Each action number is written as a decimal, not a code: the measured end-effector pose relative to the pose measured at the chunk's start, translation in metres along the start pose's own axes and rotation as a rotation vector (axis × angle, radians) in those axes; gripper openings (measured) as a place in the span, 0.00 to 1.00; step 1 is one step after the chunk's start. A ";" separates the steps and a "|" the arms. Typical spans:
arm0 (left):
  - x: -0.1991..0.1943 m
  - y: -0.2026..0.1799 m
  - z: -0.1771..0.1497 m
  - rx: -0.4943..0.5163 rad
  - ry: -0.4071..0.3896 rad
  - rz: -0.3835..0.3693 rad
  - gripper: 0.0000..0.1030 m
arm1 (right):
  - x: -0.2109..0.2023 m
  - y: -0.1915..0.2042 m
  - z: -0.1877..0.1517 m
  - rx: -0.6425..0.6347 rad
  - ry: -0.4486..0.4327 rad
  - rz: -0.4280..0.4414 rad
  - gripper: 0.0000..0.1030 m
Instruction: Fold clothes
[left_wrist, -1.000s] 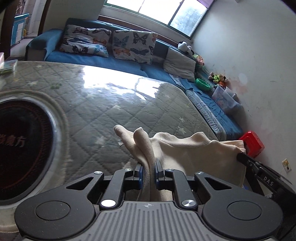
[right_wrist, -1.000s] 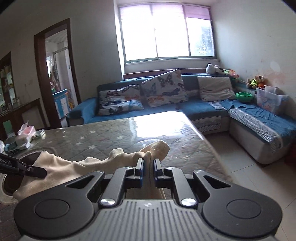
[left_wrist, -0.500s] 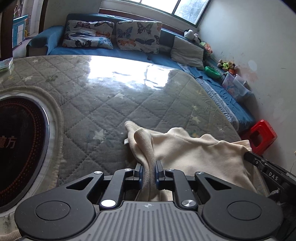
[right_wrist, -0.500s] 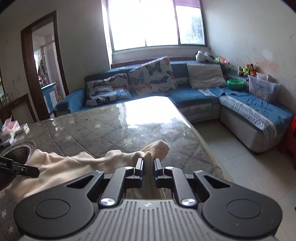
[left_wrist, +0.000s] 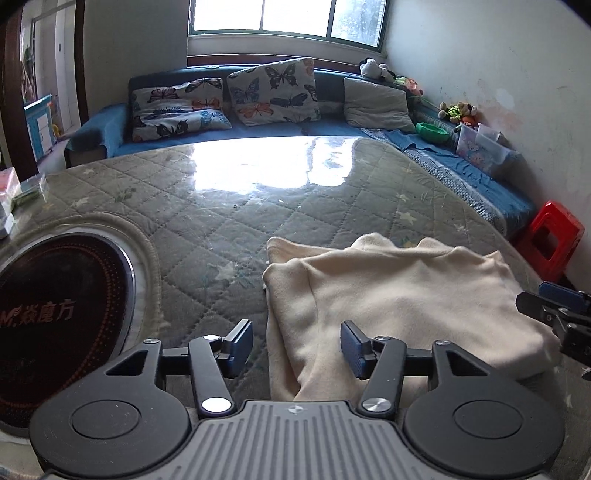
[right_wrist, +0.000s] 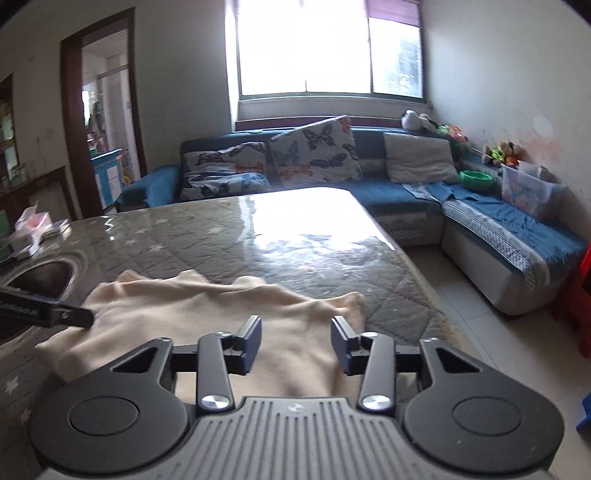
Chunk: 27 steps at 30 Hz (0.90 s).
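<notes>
A cream garment lies folded on the quilted grey table cover, near the table's right front corner. My left gripper is open just over the garment's near left edge, holding nothing. In the right wrist view the same garment lies flat, and my right gripper is open over its near right part, empty. The right gripper's tip also shows at the right edge of the left wrist view. The left gripper's tip shows at the left edge of the right wrist view.
A round black induction plate is set into the table at the left. Small boxes sit on the far left of the table. A blue corner sofa with butterfly pillows lies beyond. A red stool stands right of the table.
Both grippers have opened and let go of the garment, which now lies folded flat on the table. Both cameras have tilted up and pulled back slightly.
</notes>
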<state>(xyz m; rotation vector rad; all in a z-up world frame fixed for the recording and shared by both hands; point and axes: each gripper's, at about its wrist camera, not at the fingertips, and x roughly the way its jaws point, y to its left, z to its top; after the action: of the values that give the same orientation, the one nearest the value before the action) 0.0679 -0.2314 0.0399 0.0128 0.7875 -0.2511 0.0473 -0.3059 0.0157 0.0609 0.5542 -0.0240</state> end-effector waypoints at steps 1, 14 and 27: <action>0.000 -0.001 -0.002 0.007 -0.001 0.003 0.56 | -0.002 0.006 -0.003 -0.005 0.000 0.010 0.49; -0.003 -0.002 -0.017 0.069 -0.018 0.053 0.70 | 0.002 0.035 -0.026 -0.098 0.010 -0.027 0.58; -0.009 -0.002 -0.025 0.063 -0.029 0.081 0.75 | -0.013 0.046 -0.035 -0.060 -0.004 -0.008 0.58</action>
<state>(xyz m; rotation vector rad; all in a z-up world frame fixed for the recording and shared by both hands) 0.0439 -0.2291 0.0284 0.1004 0.7481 -0.1985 0.0193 -0.2574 -0.0049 0.0005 0.5507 -0.0158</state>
